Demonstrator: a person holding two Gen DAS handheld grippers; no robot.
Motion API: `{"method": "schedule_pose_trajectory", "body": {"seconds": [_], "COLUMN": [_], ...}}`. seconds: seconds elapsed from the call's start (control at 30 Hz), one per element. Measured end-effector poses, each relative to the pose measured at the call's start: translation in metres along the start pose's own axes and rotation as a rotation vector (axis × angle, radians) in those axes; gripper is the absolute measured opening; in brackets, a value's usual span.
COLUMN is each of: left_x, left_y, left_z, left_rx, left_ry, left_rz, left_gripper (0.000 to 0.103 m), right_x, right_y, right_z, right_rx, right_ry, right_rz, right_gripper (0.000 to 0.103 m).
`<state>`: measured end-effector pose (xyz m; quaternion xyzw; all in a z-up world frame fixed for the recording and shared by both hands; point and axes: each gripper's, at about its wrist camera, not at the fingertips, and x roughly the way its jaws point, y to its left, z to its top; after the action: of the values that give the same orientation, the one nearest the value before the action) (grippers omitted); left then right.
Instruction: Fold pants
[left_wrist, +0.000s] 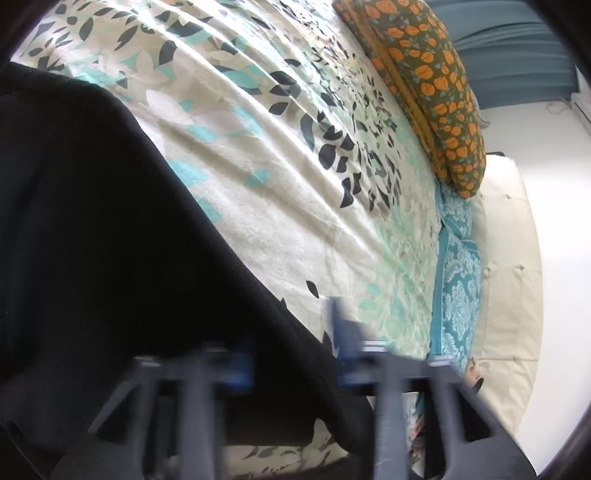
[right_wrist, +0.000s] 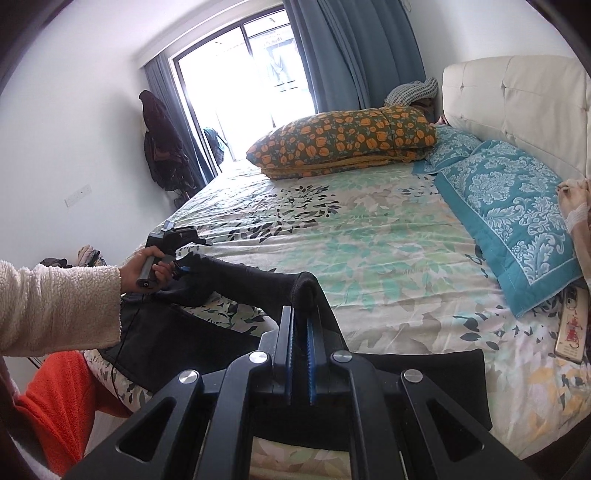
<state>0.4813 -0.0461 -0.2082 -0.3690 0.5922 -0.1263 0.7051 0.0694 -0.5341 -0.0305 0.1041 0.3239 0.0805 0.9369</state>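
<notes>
Here the black pants (right_wrist: 236, 284) are lifted partway off the bed (right_wrist: 369, 236), a raised edge stretched between the two grippers while the rest lies on the floral sheet near the bed's foot. The right gripper (right_wrist: 300, 332) has its blue-padded fingers pressed nearly together, pinching a bunched fold of the cloth. The left gripper (left_wrist: 295, 354) looks spread in its own blurred view, with fabric draped between the fingers, so I cannot tell whether it truly grips. This appears to be the folding-over step; next, both ends should travel together and lay the held edge flat, aligned.
</notes>
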Motion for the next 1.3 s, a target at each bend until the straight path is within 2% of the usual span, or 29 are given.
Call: {"method": "schedule_pose_trajectory", "body": {"seconds": [0.1,0.17,0.23,0.3,0.4,0.5,0.6,0.73,0.8,0.87,0.93,1.0,1.1,1.17,1.2,1.23,1.3], "left_x": [-0.021,-0.049,-0.085,-0.122,-0.147,-0.136,-0.129,-0.135,-0.136,-0.137,-0.136,-0.135,-0.135,-0.135,-0.134,-0.135,-0.140], "left_y": [-0.001,-0.008,-0.016,-0.015,0.019,0.068,0.100,0.100,0.093,0.088,0.087,0.088,0.091,0.090,0.090,0.091,0.090], "left_z": [-0.010,-0.023,-0.045,-0.081,-0.142,-0.187,-0.206,-0.209,-0.207,-0.206,-0.205,-0.204,-0.206,-0.206,-0.207,-0.207,-0.208], "left_rx": [0.000,0.038,0.119,0.230,0.320,0.312,0.255,0.267,0.287,0.300,0.293,0.284,0.281,0.284,0.286,0.287,0.284], "left_ry": [-0.024,-0.071,-0.138,-0.213,-0.235,-0.173,-0.140,-0.154,-0.162,-0.170,-0.171,-0.171,-0.171,-0.171,-0.172,-0.170,-0.185], "left_rz": [-0.033,-0.057,-0.079,-0.057,0.023,0.112,0.128,0.110,0.105,0.102,0.098,0.094,0.090,0.088,0.091,0.090,0.087], "left_gripper": [0.005,0.005,0.005,0.005,0.006,0.006,0.006,0.006,0.006,0.006,0.006,0.006,0.006,0.006,0.006,0.006,0.005], "right_x": [0.013,0.021,0.023,0.023,0.039,0.066,0.077,0.046,0.032,0.026,0.039,0.058,0.076,0.081,0.084,0.085,0.084], "right_y": [-0.023,-0.034,-0.034,-0.029,-0.038,-0.062,-0.085,-0.110,-0.116,-0.115,-0.112,-0.110,-0.101,-0.098,-0.095,-0.092,-0.081], "right_z": [0.004,0.012,0.023,0.026,-0.001,-0.057,-0.107,-0.131,-0.130,-0.127,-0.124,-0.128,-0.135,-0.140,-0.141,-0.141,-0.134], "right_rx": [0.046,0.046,-0.017,-0.124,-0.191,-0.123,-0.036,0.181,0.270,0.342,0.425,0.476,0.456,0.490,0.493,0.476,0.410], "right_ry": [0.014,-0.003,-0.038,-0.050,0.046,0.228,0.384,0.369,0.342,0.325,0.373,0.467,0.563,0.592,0.604,0.615,0.621], "right_rz": [-0.026,-0.054,-0.099,-0.141,-0.170,-0.173,-0.226,-0.175,-0.148,-0.104,-0.034,-0.027,-0.067,-0.022,-0.007,-0.011,-0.060], "right_gripper": [0.006,0.006,0.006,0.006,0.006,0.012,0.022,0.027,0.028,0.033,0.044,0.044,0.044,0.041,0.029,0.006,0.006]}}
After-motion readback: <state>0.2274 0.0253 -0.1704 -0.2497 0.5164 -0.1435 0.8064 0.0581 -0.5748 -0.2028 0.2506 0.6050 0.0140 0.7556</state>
